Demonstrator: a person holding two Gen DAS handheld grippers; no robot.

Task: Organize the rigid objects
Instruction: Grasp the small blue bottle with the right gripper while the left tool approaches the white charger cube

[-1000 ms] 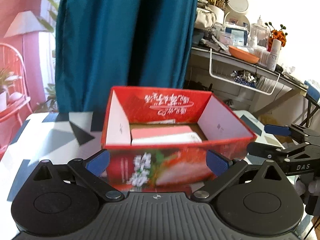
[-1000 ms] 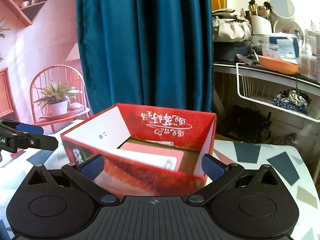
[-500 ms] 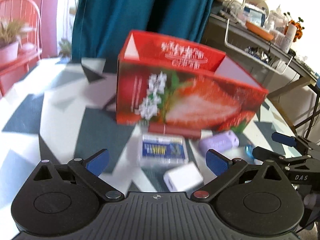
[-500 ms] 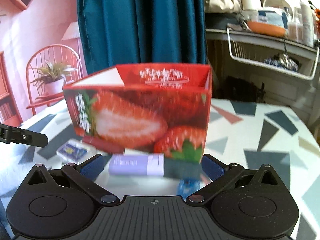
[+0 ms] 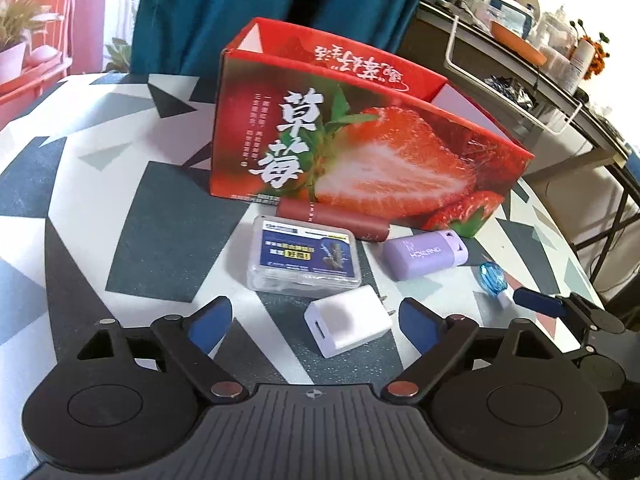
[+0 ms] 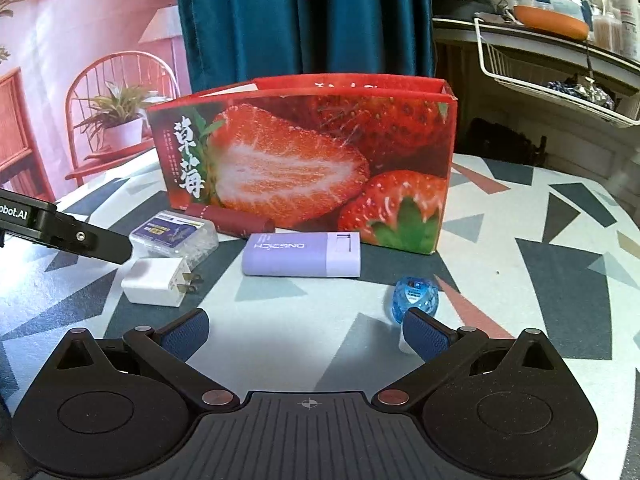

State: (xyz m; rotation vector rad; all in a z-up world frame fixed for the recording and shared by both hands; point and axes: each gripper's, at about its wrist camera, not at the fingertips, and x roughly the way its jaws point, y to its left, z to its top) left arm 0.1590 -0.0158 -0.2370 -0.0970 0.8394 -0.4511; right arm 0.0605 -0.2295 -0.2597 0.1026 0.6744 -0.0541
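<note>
A red strawberry-print box [image 5: 360, 152] [image 6: 304, 160] stands open-topped on the patterned table. In front of it lie a dark red tube [image 5: 332, 220], a clear case with a blue label [image 5: 306, 256], a purple box [image 5: 424, 254] [image 6: 300, 254], a white plug charger [image 5: 348, 326] [image 6: 154, 282] and a small blue faceted piece [image 5: 492, 276] [image 6: 414, 294]. My left gripper [image 5: 314, 322] is low over the table, jaws closing, with the charger between them but untouched. My right gripper [image 6: 306, 330] is open and empty; the blue piece sits just beyond its right fingertip.
The table [image 6: 540, 280] has a grey, white and pink geometric cloth. A teal curtain [image 6: 304, 16] hangs behind it. To the right is a cluttered shelf with a white wire basket [image 6: 540, 76]. At the left stands a red chair holding a potted plant [image 6: 120, 120].
Both grippers have dropped from looking down into the box to low in front of it, so the small items came into view. The left jaws have narrowed around the charger.
</note>
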